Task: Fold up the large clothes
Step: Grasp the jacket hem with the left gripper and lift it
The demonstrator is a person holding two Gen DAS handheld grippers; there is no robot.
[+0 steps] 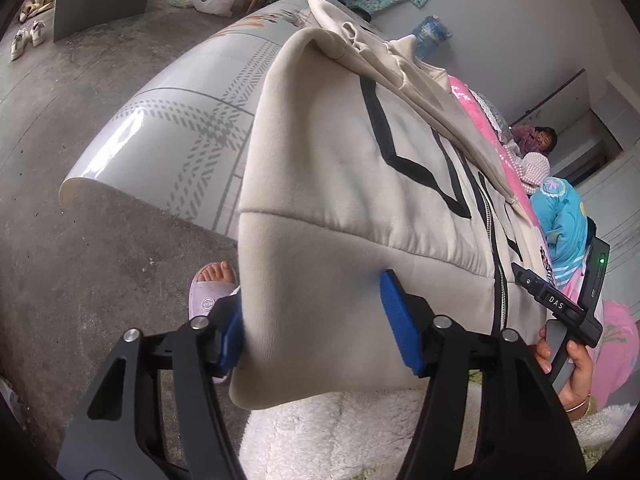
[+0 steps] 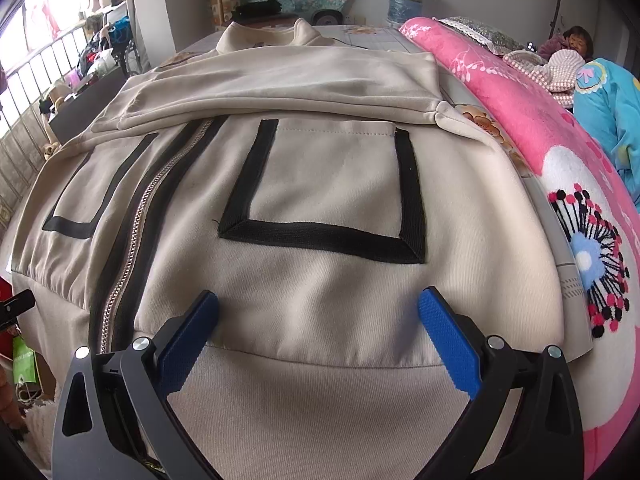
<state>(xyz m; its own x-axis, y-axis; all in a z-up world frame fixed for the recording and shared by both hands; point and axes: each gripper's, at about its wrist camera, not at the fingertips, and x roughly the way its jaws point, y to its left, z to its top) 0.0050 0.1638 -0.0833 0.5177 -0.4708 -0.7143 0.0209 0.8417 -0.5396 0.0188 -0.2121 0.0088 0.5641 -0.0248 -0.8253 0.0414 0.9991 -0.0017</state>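
Observation:
A beige zip-up jacket (image 2: 328,184) with black-trimmed pockets lies face up on the bed, sleeves folded across its chest, collar at the far end. In the left wrist view the jacket (image 1: 340,168) hangs its waistband over the bed edge. My left gripper (image 1: 312,320) is open, with its blue pads on either side of the waistband's left corner. My right gripper (image 2: 318,332) is open, with its blue pads resting on the jacket near the hem seam, just below the right pocket (image 2: 332,188). The right gripper's body (image 1: 560,304) shows at the far right of the left wrist view.
A pink floral blanket (image 2: 532,152) lies along the jacket's right side. A person (image 2: 572,46) lies at the far right. The bed sheet (image 1: 180,120) extends left of the jacket. A sandalled foot (image 1: 210,288) stands on the concrete floor. A white fluffy rug (image 1: 340,432) lies below.

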